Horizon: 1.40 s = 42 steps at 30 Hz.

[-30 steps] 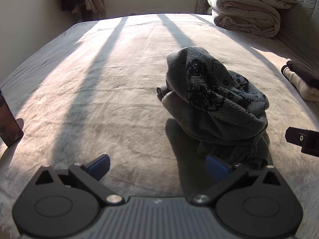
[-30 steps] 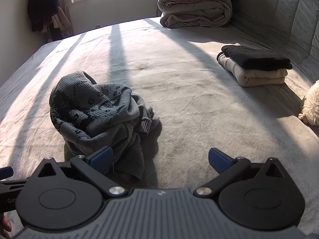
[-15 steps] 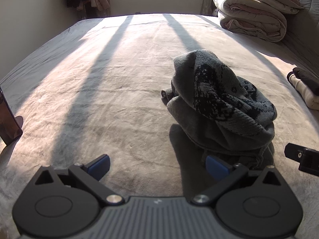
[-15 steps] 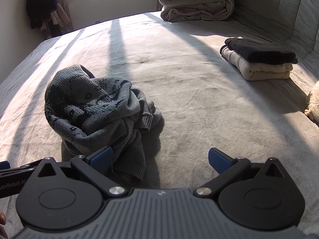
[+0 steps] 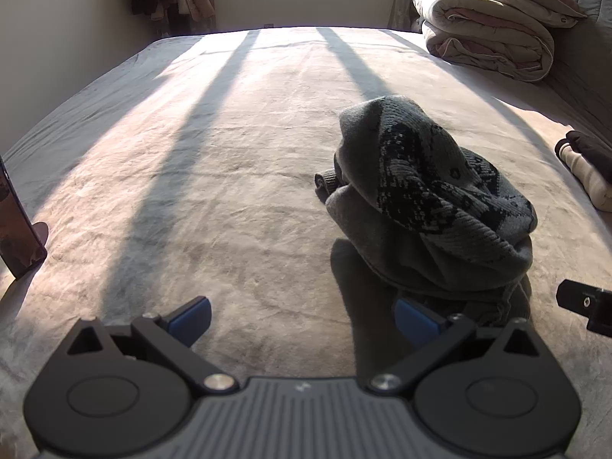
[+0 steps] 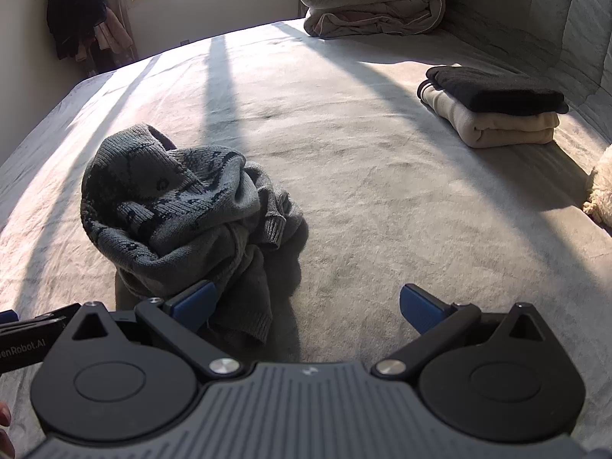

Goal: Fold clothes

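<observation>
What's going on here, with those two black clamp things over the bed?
A person is holding a gripper in each hand to fold clothes. Both the left gripper and the right gripper are open and empty, close to a crumpled grey sweater on the bed. Two folded clothes sit stacked nearby.

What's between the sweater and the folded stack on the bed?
Nothing: in the right wrist view only bare bed cover runs from the sweater to the folded stack, crossed by shadow bands.

A grey bed (image 6: 363,160) carries a crumpled sweater (image 6: 183,210), folded clothes (image 6: 493,111) and rolled quilts (image 6: 371,0).
</observation>
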Available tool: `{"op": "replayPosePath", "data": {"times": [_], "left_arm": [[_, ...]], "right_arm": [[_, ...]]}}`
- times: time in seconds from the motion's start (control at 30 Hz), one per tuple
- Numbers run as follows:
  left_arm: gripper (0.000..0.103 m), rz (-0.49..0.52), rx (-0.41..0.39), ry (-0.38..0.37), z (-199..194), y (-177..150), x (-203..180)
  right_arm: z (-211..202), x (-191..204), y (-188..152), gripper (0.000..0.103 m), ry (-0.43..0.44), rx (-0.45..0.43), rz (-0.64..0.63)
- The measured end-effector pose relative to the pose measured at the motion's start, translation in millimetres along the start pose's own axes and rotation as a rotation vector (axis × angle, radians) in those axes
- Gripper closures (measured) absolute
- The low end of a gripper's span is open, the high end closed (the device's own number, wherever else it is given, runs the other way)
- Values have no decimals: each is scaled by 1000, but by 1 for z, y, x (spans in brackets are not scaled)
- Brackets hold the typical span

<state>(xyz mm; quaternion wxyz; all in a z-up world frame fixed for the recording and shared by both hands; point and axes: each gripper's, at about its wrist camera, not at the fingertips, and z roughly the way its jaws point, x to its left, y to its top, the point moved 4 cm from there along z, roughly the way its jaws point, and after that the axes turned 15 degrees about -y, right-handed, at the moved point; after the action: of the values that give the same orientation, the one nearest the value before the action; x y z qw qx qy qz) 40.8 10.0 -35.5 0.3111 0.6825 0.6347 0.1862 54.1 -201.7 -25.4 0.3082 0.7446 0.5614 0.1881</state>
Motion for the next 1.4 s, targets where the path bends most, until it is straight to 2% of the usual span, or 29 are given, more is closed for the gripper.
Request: {"op": "replayPosePath", "data": {"times": [1.4], "left_arm": [[1,-5,8,3,0,1,2]], "right_arm": [[1,4,-2,0,8,9,-5]]}}
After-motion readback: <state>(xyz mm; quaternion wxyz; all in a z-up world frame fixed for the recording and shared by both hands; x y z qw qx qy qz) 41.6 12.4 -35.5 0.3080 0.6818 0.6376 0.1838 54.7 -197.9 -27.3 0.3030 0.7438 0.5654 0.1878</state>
